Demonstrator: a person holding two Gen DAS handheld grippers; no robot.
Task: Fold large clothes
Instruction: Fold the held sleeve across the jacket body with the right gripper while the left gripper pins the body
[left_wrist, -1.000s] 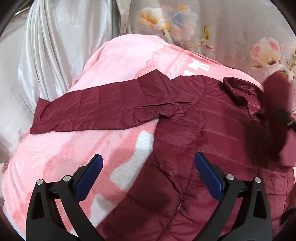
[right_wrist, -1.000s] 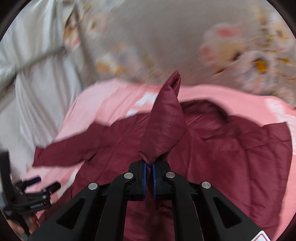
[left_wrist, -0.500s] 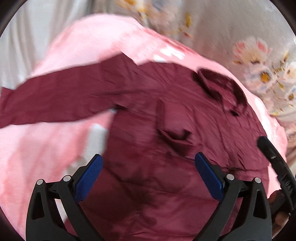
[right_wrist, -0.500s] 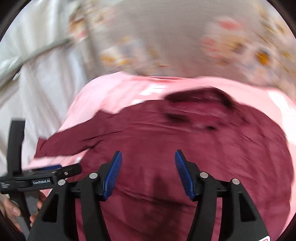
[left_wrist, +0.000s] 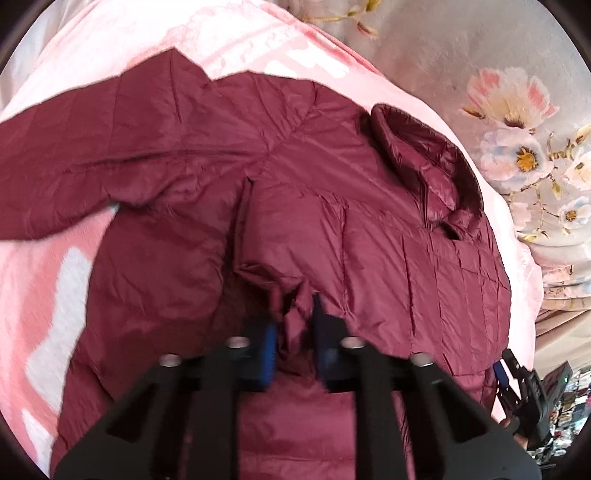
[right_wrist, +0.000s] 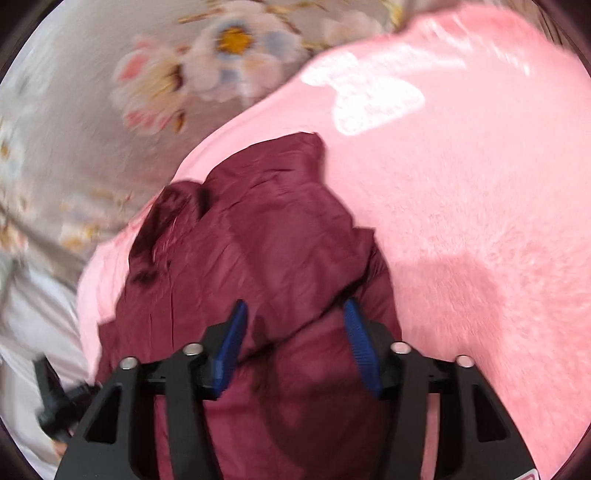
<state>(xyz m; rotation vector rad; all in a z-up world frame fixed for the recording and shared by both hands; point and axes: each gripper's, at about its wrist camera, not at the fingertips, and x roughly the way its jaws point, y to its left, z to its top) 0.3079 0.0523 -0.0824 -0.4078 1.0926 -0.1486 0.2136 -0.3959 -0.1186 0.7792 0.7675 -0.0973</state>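
A dark red quilted jacket lies front up on a pink blanket, collar at the far right. One sleeve stretches out to the left; the other is folded across the chest. My left gripper is closing, and its blue pads pinch a bunch of fabric at that folded sleeve's end. The right wrist view is blurred. There my right gripper is closing over a fold at the jacket's edge. Fabric lies between its pads, which still stand apart.
The pink blanket covers the bed around the jacket. A grey floral sheet lies beyond it. The right gripper shows at the lower right of the left wrist view, and the left gripper at the lower left of the right wrist view.
My right gripper let go of the raised sleeve, opened and swung down to the jacket's far side edge. My left gripper came down over the chest and closed from wide open onto the folded sleeve.
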